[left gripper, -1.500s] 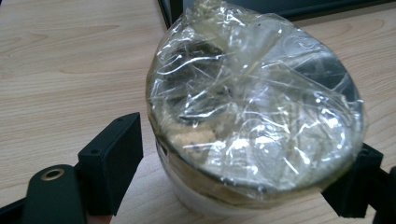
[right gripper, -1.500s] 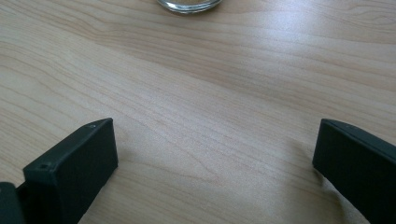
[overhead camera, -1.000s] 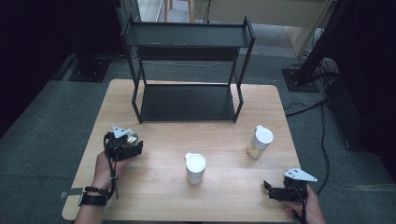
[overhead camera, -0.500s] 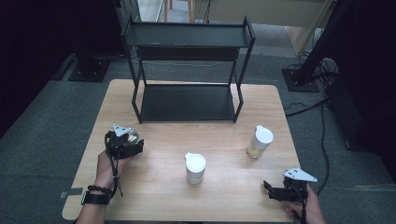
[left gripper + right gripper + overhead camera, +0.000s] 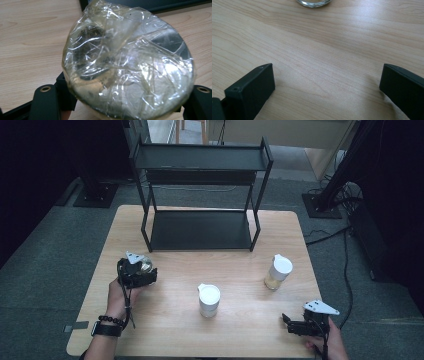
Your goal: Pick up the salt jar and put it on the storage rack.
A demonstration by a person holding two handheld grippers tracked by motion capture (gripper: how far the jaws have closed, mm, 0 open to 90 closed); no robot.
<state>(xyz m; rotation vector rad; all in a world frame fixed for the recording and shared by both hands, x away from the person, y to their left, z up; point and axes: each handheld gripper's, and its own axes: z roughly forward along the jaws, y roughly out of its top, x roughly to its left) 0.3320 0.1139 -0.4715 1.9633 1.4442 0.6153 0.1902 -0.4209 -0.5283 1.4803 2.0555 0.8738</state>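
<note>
Left claw clamps a wrapped jar above the pale wooden tabletop (image 5: 235,320).
The left claw (image 5: 120,105) grips a round, clear jar covered in crinkled plastic film (image 5: 130,62) between its jaws, at the tabletop's left side; no label is readable. The right claw (image 5: 324,85) stands apart, empty, low over the wood.

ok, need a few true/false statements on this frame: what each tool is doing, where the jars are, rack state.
1. The left tool grips a jar covered in clear wrap. True.
2. The right tool holds the white-lidded jar. False: its jaws stand open over bare table, with that jar apart from it, mid-table.
3. Both shelves of the black rack are loaded. False: neither shelf carries anything.
4. A second white-lidded jar with tan contents stands upright on the right part of the table. True.
5. The wrapped jar sits on the rack's lower shelf. False: it is in the left tool, in front of the rack.
</note>
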